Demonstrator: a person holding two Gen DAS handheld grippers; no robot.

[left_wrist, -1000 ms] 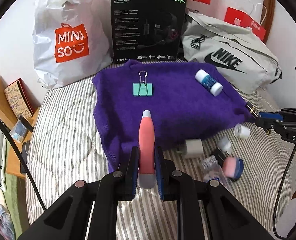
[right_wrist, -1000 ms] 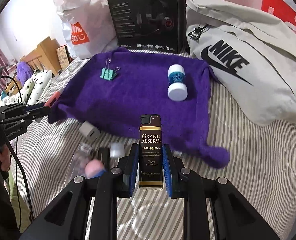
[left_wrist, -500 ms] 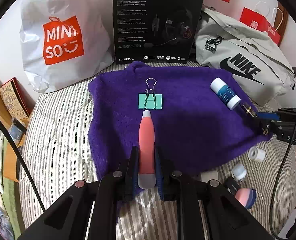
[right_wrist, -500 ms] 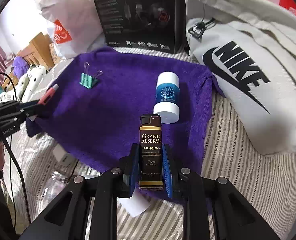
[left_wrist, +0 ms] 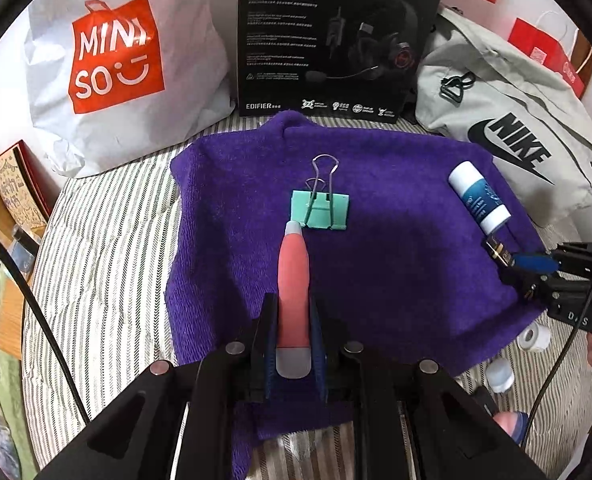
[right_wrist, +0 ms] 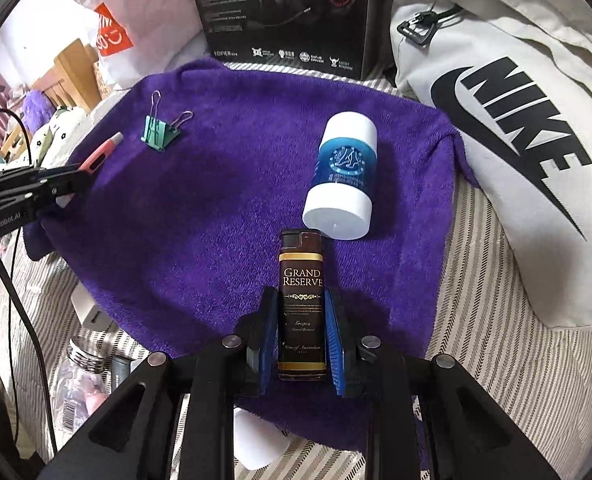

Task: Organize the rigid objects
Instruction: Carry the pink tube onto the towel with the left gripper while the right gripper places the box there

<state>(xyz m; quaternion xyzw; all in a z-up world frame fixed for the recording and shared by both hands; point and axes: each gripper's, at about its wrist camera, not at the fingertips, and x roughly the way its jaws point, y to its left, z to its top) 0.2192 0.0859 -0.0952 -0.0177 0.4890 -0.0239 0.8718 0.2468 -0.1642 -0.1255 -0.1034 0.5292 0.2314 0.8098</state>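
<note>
Left tool (left_wrist: 294,312) clamped on tapered matte coral plastic pen (left_wrist: 293,280), right tool (right_wrist: 301,332) gripping glossy rectangular dark-brown lighter (right_wrist: 301,304), fuzzy purple towel (right_wrist: 216,200) beneath, mint metal binder clip (left_wrist: 321,210) at twelve o'clock of pen tip

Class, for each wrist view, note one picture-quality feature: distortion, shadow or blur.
Left wrist view: fisheye bends the headset box outward, with dark vignette corners; the pink pen stays sharp. Right wrist view: the white-capped tube casts a soft shadow on the purple towel; the clear bottle near the edge looks blurry.
</note>
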